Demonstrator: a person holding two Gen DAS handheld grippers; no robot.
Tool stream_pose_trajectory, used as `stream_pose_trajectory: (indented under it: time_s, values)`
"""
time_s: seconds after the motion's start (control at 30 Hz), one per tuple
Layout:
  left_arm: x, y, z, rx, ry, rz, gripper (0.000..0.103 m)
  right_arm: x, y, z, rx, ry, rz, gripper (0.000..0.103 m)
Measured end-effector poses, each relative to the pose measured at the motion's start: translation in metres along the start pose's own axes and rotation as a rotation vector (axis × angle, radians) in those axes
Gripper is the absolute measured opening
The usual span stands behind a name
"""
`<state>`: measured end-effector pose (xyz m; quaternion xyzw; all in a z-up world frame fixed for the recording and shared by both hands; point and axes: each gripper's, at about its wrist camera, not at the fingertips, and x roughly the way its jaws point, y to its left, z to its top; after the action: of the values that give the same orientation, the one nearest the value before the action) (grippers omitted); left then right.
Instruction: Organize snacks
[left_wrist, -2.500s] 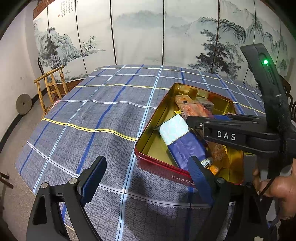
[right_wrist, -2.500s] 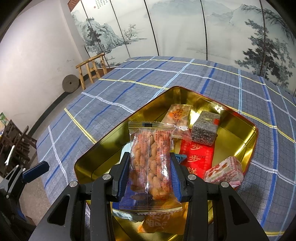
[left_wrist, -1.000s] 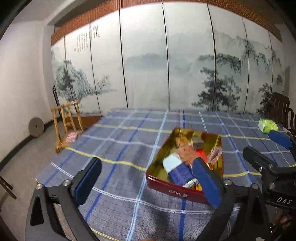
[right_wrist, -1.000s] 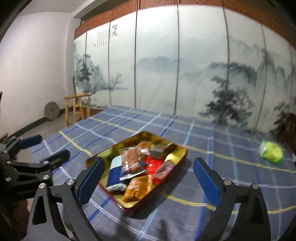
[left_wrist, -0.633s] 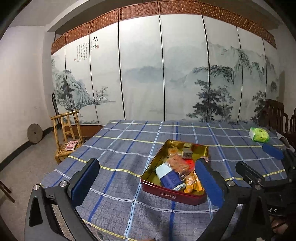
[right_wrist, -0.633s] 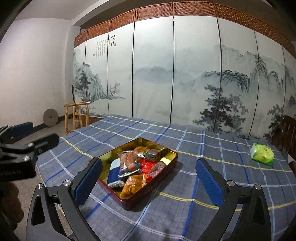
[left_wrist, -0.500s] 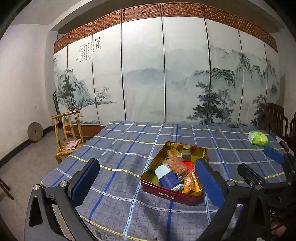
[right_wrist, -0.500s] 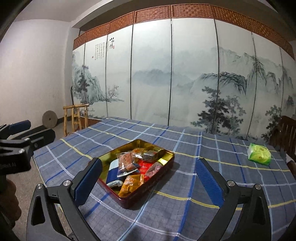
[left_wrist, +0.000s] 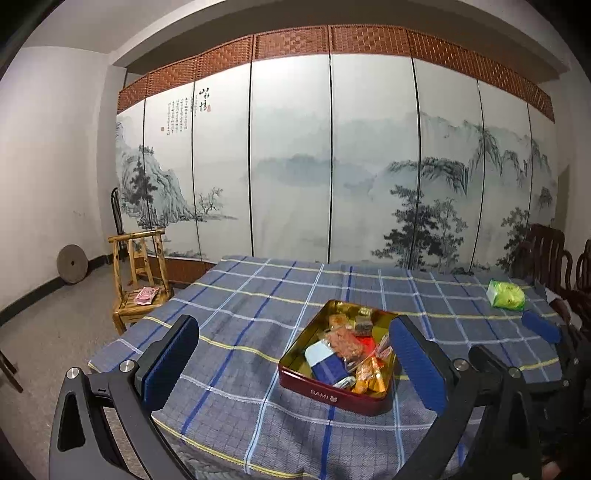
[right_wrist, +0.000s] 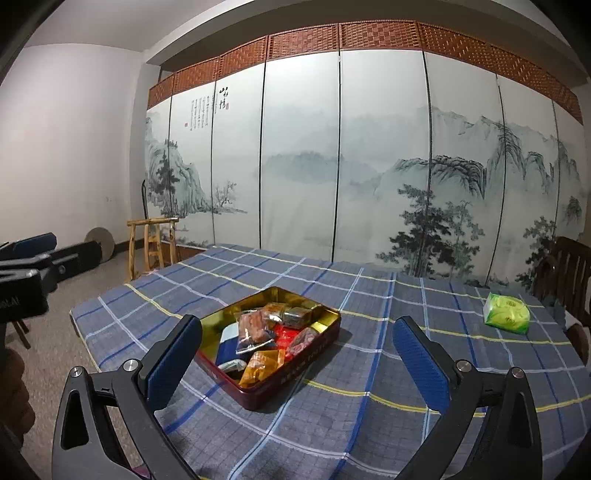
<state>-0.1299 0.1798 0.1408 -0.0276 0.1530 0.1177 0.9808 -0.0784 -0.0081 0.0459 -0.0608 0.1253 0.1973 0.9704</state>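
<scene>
Holding both handheld grippers well back from the table, a person surveys a red-sided, gold-lined snack tin (right_wrist: 295, 363) that sits on a blue plaid tablecloth (right_wrist: 369, 413) before a painted landscape screen (right_wrist: 369, 166). The right gripper (right_wrist: 295, 362) has its blue-padded jaws spread as wide as they go, with nothing between them; seen through the gap, the tin lies on the cloth well beyond the fingertips. The left gripper (left_wrist: 291, 362) is likewise spread and empty, its jaws framing the same tin from the other side.

Inside the tin, wrapped snacks are heaped loosely: a clear peanut packet (right_wrist: 255, 330) rests on top, tilted across a red packet (right_wrist: 282, 338), with an orange packet (right_wrist: 262, 363) at the near end, a blue-and-white pouch (left_wrist: 325, 363) along one wall and small foil-wrapped squares at the far end. Gathering them in one container appears to be the point of the task, and the wide, withdrawn jaws suggest no item is in hand at this moment.

From the right wrist view, the tin's long axis runs diagonally, from the near corner at lower centre toward the far left, with one short end toward the camera. The peanut packet's long axis roughly follows it.

A green packet (right_wrist: 506, 313) lies alone near the table's far right edge, well apart from the tin, and may be what remains to collect. A wooden chair (left_wrist: 138, 273) stands off the table's left corner.
</scene>
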Motion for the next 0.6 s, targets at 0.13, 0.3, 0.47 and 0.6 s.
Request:
stream_pose_trajectory:
  time_s: [0.13, 0.3, 0.47, 0.6]
  values:
    - [-0.003, 0.0007, 0.004, -0.016, -0.001, -0.014, 0.102, -0.0035, -0.0013, 0.0007, 0.0, -0.003, -0.001, 0.103]
    - [-0.0022, -0.0057, 0.0038, 0.013, 0.001, 0.012, 0.102, -0.0044, -0.0012, 0.0002, -0.003, -0.003, -0.001, 0.103]
    - [0.0009, -0.0072, 0.0035, 0.018, 0.017, 0.019, 0.102, -0.0077, -0.0015, 0.0015, -0.004, 0.002, 0.001, 0.103]
    - [0.0032, -0.0068, 0.0028, 0.016, 0.023, 0.021, 0.102, -0.0077, -0.0011, 0.0016, -0.008, 0.006, 0.003, 0.103]
